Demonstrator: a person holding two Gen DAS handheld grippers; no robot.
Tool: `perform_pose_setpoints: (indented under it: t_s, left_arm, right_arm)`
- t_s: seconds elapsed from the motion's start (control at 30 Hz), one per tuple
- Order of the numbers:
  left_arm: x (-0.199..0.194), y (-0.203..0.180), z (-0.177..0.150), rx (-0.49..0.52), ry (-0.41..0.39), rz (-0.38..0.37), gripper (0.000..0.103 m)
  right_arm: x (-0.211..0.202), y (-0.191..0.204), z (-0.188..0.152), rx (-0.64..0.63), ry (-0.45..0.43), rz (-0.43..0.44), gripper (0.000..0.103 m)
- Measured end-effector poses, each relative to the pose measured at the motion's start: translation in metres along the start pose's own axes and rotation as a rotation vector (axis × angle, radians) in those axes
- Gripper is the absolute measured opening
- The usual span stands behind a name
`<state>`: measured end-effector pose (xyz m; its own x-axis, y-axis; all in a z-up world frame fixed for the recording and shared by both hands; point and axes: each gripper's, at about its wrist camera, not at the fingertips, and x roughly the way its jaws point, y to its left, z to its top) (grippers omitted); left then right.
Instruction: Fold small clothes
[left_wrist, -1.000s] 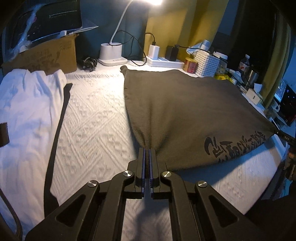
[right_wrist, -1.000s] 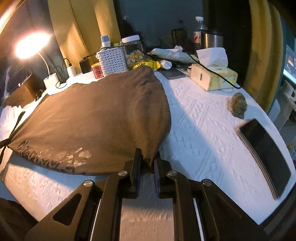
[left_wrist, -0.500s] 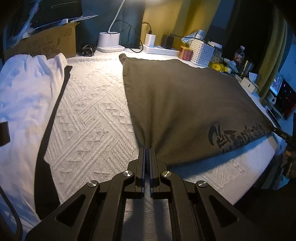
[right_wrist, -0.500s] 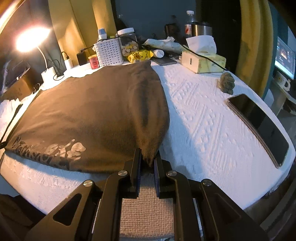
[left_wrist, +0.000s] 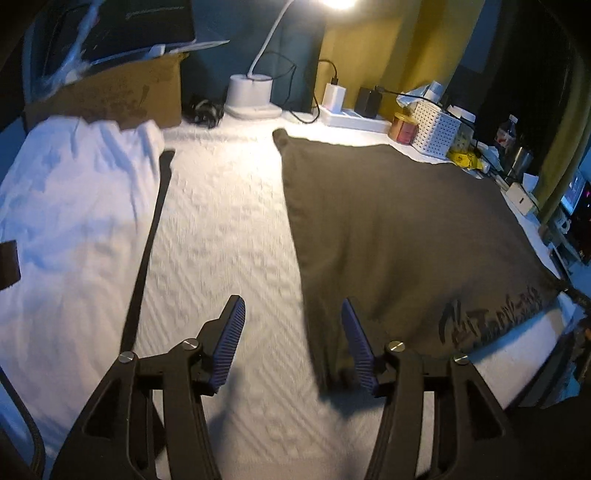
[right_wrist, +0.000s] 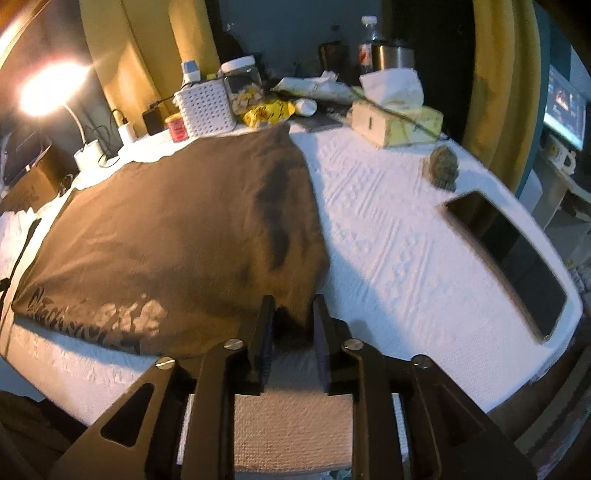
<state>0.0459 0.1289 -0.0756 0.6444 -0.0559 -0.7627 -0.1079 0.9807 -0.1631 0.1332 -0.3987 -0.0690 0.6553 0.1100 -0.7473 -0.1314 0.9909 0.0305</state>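
Note:
A dark brown garment (left_wrist: 406, 229) with printed lettering lies spread on the white textured table cover (left_wrist: 229, 221). My left gripper (left_wrist: 292, 306) has its jaws opening wide. The garment's near left corner rests on the cover just inside the right finger (left_wrist: 356, 339), and neither pad presses on it. In the right wrist view the same garment (right_wrist: 166, 229) fills the left half. My right gripper (right_wrist: 291, 302) hovers at its near right corner, jaws opening, with the corner lying loose between the pads.
A white garment (left_wrist: 66, 221) and a black strap (left_wrist: 147, 251) lie at the left, a cardboard box (left_wrist: 110, 96) behind them. A lamp base (left_wrist: 251, 96), power strip (left_wrist: 351, 118) and white basket (left_wrist: 436, 129) line the back. A tissue box (right_wrist: 399, 122), small figurine (right_wrist: 443, 166) and dark tablet (right_wrist: 509, 254) sit right.
My left jaws have sprung apart and let go of the garment's corner, which now rests on the cover. The right jaws have parted a little around their corner.

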Motion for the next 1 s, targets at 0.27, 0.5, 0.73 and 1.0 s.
perform_pose_setpoints:
  t_s: [0.27,0.5,0.73,1.0]
  left_arm:
    - [0.035,-0.002,0.046,0.025,-0.015,0.014,0.054]
    - [0.064,0.000,0.086,0.046,-0.019,0.046,0.054]
    - [0.106,-0.005,0.126,0.103,0.021,0.073,0.054]
    - [0.158,0.010,0.155,0.106,0.081,0.130,0.054]
  right_arm:
    - [0.020,0.003,0.023,0.009,-0.001,0.000,0.035]
    - [0.048,0.007,0.055,0.000,-0.001,0.001,0.035]
    - [0.084,0.023,0.085,-0.035,0.023,0.028,0.035]
    - [0.110,0.039,0.101,-0.065,0.049,0.055,0.035]
